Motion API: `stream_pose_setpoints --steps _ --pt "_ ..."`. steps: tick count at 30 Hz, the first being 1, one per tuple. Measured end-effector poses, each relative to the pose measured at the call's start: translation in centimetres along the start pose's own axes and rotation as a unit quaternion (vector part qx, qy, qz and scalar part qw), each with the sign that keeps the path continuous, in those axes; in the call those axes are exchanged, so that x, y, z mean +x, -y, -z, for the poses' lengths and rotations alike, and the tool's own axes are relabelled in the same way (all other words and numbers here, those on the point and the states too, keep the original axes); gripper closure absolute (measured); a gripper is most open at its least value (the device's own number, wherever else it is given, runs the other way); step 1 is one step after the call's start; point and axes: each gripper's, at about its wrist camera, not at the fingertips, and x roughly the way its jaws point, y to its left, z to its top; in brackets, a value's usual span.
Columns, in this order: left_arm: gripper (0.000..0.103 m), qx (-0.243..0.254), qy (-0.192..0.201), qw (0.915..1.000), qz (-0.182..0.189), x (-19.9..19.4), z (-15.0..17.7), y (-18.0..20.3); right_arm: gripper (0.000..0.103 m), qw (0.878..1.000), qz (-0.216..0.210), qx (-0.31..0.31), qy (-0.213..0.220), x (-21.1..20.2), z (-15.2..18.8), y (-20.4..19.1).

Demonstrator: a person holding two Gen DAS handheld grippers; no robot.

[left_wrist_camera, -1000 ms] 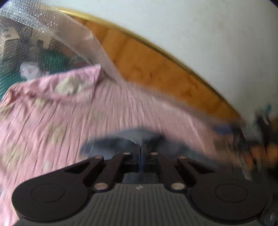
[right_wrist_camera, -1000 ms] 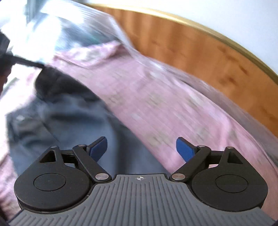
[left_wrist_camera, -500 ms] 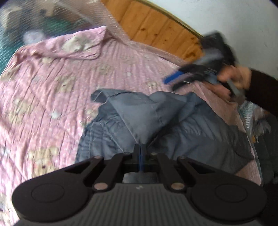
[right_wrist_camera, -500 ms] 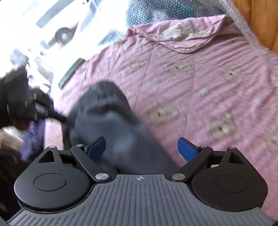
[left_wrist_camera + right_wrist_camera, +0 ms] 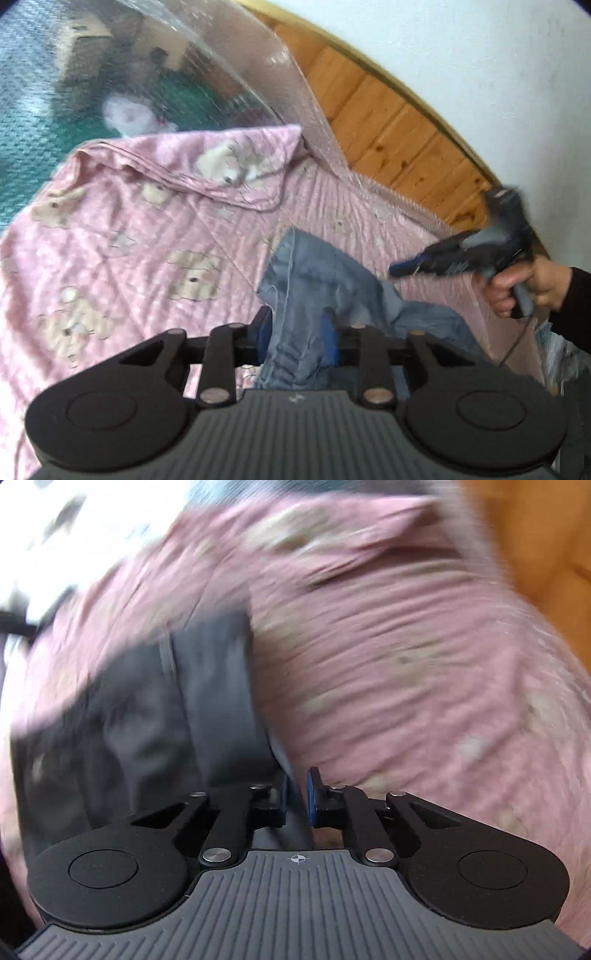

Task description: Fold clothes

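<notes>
two grippers are on one garment, a blue-grey piece of clothing [image 5: 314,280] lying crumpled on the pink bear-print quilt [image 5: 147,240] that covers the bed, near the wooden headboard [image 5: 388,122]. the left gripper [image 5: 295,332] has a bunched fold of the cloth running up between its blue pads, and its jaws are opening around that fold; whether the pads press the fabric at this instant i cannot tell. the right gripper [image 5: 297,794], seen from the left wrist view in the person's hand [image 5: 517,288] above the far side of the garment, is closing its jaws, with a thin edge of the dark cloth in the narrow gap between the pads; the right wrist view is blurred, so a firm pinch is not certain.

the step in hand looks like taking hold of the garment at two points, before any fold is made. next, both grips likely need to be secure, then the cloth lifted and spread flat on the quilt.
</notes>
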Motion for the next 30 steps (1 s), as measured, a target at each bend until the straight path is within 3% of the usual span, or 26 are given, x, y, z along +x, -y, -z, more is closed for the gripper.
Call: stream_pose_setpoints --steps 2,6,8,10,12,13,14,15,16,19,22,24,25,26,28,30 --pt "0.068 0.016 -0.01 0.9998 -0.006 1.8 -0.1 0.4 0.064 0.996 -0.025 0.066 0.057 -2.2 1.2 1.4" --pt "0.05 0.054 -0.017 0.9982 -0.019 5.4 -1.0 1.3 0.06 0.984 -0.023 0.139 0.112 -5.4 4.8 2.4" --pt "0.041 0.074 -0.018 0.9967 -0.029 7.2 -1.8 1.7 0.036 0.983 -0.034 0.148 0.106 -5.5 6.7 2.3" --pt "0.034 0.085 -0.027 0.9958 -0.018 9.2 -2.7 2.3 0.023 0.989 -0.036 0.12 0.073 -4.3 8.0 1.5" --pt "0.034 0.101 -0.04 0.9941 -0.002 10.9 -3.5 2.7 0.022 0.997 -0.007 0.066 0.037 -2.7 8.4 0.2" --pt "0.04 0.111 -0.048 0.9927 0.007 11.5 -3.8 2.9 0.044 0.999 0.014 0.032 0.019 -1.7 8.7 -0.8" --pt "0.069 0.12 -0.056 0.991 0.015 12.1 -4.1 3.2 0.102 1.0 0.016 0.009 0.002 -1.1 9.0 -1.1" --pt "0.093 0.13 -0.064 0.9892 0.024 12.8 -4.4 3.4 0.102 1.0 0.005 -0.002 -0.014 -1.0 9.3 -1.5" --pt "0.097 0.133 -0.066 0.9882 0.037 12.3 -4.5 3.4 0.103 1.0 -0.003 -0.019 -0.01 -1.4 9.5 -2.4" --pt "0.097 0.121 -0.046 0.9874 0.09 8.3 -3.9 3.1 0.103 0.998 -0.019 -0.063 0.009 -3.6 10.0 -5.2" --pt "0.098 0.12 -0.055 0.9851 0.109 4.5 -2.2 3.1 0.102 0.994 -0.056 -0.089 0.006 -5.6 11.1 -7.0" --pt "0.098 0.118 -0.06 0.9842 0.118 2.1 -1.0 3.7 0.079 0.995 -0.053 -0.08 0.032 -6.9 10.9 -6.4" --pt "0.098 0.118 -0.058 0.9836 0.123 0.7 -0.7 4.1 0.056 0.995 -0.045 -0.068 0.05 -7.4 10.6 -5.6" --pt "0.098 0.118 -0.057 0.9831 0.128 -0.7 -0.3 4.6 0.042 0.995 -0.04 -0.059 0.064 -8.0 10.2 -4.7" --pt "0.098 0.133 -0.058 0.9811 0.128 -2.7 0.1 5.5 0.028 0.995 -0.039 -0.064 0.07 -8.5 9.3 -3.7" --pt "0.098 0.145 -0.064 0.9783 0.134 -4.4 0.5 6.4 0.025 0.994 -0.058 -0.062 0.072 -9.3 8.3 -2.5"
